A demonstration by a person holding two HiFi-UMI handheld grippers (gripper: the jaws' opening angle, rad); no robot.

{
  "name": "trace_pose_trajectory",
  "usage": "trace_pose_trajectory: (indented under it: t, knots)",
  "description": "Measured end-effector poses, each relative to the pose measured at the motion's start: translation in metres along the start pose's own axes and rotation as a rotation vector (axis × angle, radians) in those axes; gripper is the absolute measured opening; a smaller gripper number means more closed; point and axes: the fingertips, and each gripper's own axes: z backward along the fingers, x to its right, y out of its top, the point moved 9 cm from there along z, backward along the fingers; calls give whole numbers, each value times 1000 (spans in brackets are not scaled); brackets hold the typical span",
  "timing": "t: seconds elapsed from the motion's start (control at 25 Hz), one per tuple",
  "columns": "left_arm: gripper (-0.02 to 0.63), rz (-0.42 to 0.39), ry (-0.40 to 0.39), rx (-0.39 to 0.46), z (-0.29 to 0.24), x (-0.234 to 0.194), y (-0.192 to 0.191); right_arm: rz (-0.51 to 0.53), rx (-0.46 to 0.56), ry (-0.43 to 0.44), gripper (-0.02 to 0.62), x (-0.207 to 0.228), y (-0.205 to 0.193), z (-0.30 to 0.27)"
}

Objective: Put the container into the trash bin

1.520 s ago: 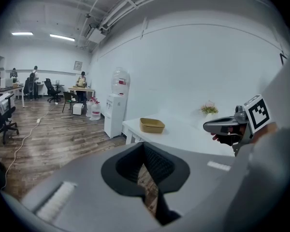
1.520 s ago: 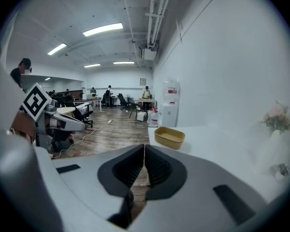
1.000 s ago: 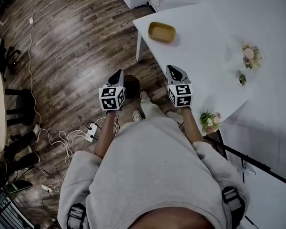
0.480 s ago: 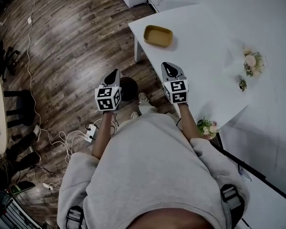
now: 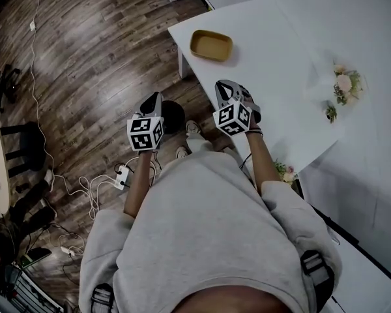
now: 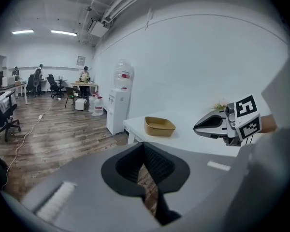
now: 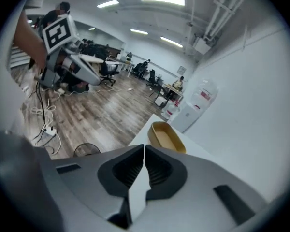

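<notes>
While both tools hover short of it, the yellow container (image 5: 211, 45) sits untouched near the corner of the white desk (image 5: 280, 57), well apart from either one. The left hand-held gripper (image 5: 154, 98) is closed with nothing between its jaws, out over the floor. The right hand-held gripper (image 5: 223, 85) is likewise closed and empty, at the desk's near edge and pointing toward the container.

To my eye the step is the reach. The right jaws need to part before arriving, then settle over one rim, one jaw inside the wall and one outside. The tray looks shallow and light and could skid if nudged.

The trash bin (image 5: 174, 115), dark and round, stands on the floor near the desk's corner, between the two tools, so the carry should be short. Flower sprigs (image 5: 344, 83) lie farther along the desk, clear of the path. Cables and a power strip (image 5: 122, 176) trail on the floor by the person's feet.
</notes>
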Motion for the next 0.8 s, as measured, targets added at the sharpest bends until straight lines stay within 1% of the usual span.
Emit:
trace_pose_trajectory:
  t: [0.28, 0.36, 0.44, 0.52, 0.56, 0.6, 0.64, 0.68, 0.8]
  knots:
    - [11, 6, -24, -25, -8, 4, -6, 383, -95, 52, 15, -13, -7, -18]
    - [11, 4, -28, -28, -9, 5, -5, 461, -109, 73, 15, -17, -8, -22]
    - [11, 2, -29, -30, -10, 6, -5, 493, -119, 95, 17, -20, -8, -25]
    - [11, 4, -28, -29, -10, 7, -5, 487, -120, 114, 19, -20, -9, -27]
    - [11, 5, -27, -28, -11, 7, -5, 479, -118, 123, 66, -20, -10, -27]
    - [11, 6, -26, -28, -11, 8, -4, 471, -116, 131, 141, -19, -10, -28]
    - [11, 7, -25, -27, -11, 8, -4, 465, -114, 138, 152, -19, -11, -29]
    - [11, 7, -24, -27, -12, 8, -4, 461, -112, 143, 189, -19, -11, -30]
    - [11, 8, -24, -27, -12, 10, -5, 456, -109, 142, 253, -20, -11, -33]
